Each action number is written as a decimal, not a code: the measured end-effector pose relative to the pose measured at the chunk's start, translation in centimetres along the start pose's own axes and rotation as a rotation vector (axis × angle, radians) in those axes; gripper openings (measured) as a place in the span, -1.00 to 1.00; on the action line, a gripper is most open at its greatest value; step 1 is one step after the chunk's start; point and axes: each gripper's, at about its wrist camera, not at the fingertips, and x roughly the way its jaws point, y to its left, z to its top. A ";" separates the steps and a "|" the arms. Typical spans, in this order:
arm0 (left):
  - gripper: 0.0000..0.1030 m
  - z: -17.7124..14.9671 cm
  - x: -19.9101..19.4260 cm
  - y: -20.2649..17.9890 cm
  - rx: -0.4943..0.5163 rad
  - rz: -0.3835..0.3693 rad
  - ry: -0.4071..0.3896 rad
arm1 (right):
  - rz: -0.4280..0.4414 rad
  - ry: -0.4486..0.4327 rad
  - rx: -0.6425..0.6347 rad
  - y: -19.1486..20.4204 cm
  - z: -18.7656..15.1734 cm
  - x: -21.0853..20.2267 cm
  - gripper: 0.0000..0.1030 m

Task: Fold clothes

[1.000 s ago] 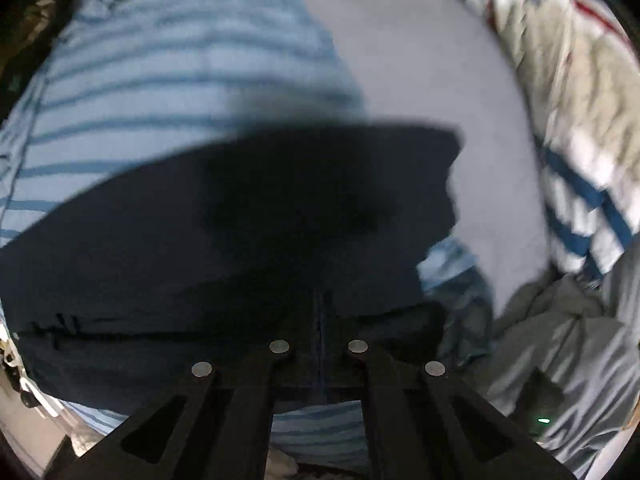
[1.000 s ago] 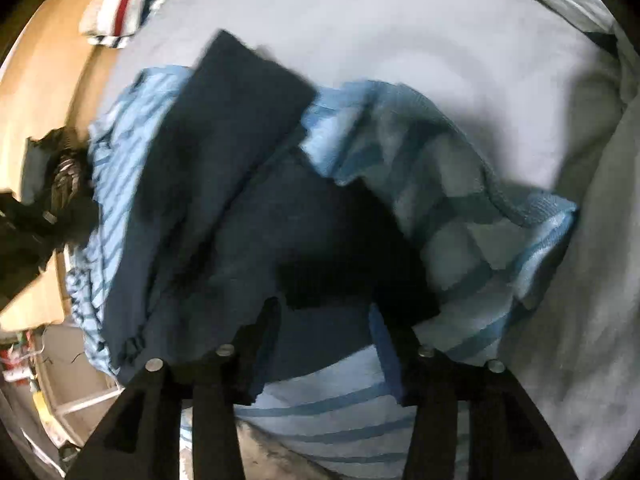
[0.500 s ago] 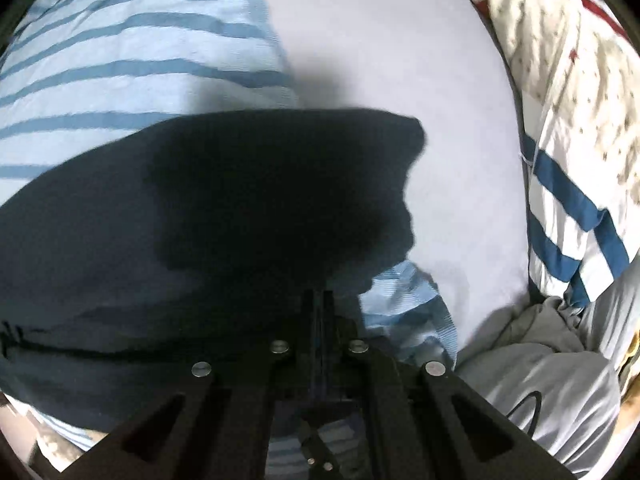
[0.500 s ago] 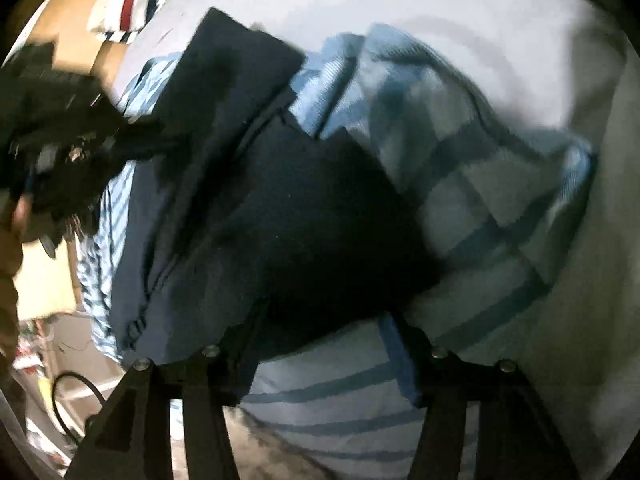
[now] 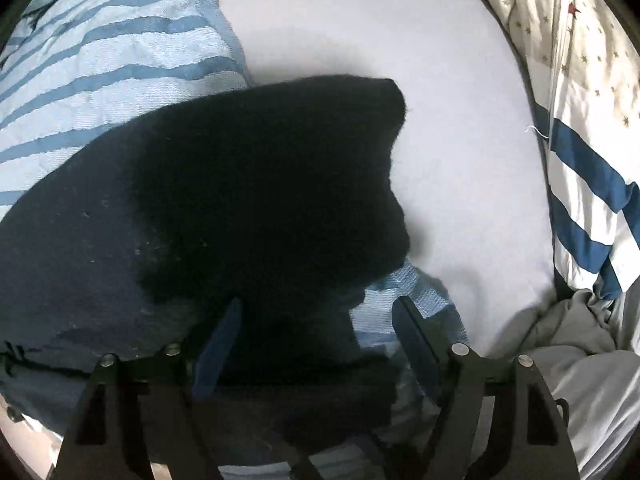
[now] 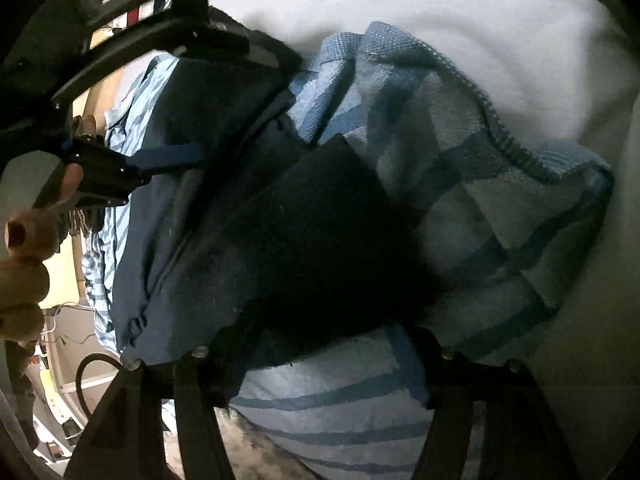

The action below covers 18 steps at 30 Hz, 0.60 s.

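On a bed covered by a pale sheet (image 5: 440, 60), a dark navy garment (image 5: 224, 200) lies folded over a light-blue striped top (image 5: 104, 60), with a star-and-stripe quilt (image 5: 580, 128) and a crumpled grey cloth (image 5: 568, 344) at the edge. The fold of the navy piece looks laid down, though its edges sit uneven in the right wrist view (a smoothing pass or second fold probably remains), and the striped top beneath looks still unfolded, one corner bunched. The left gripper (image 5: 316, 332) has just been opening, its jaws now wide apart above the navy cloth, pressing nothing. The right gripper (image 6: 320, 352) has also just been opening, its jaws spread with dark fabric between them but not pinched. A person's hand (image 6: 24, 248) holds the left tool.
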 end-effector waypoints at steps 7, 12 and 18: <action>0.33 -0.9 1.8 -1.8 0.079 0.156 -0.024 | -0.008 0.000 -0.010 -0.4 -0.2 -0.3 0.32; 0.33 -1.6 2.4 -2.0 0.087 0.188 -0.035 | -0.023 -0.003 -0.031 -0.8 -0.4 -0.4 0.30; -0.19 -2.8 1.5 -0.7 0.072 0.196 -0.064 | -0.038 -0.027 -0.080 -1.0 -0.5 -0.9 0.13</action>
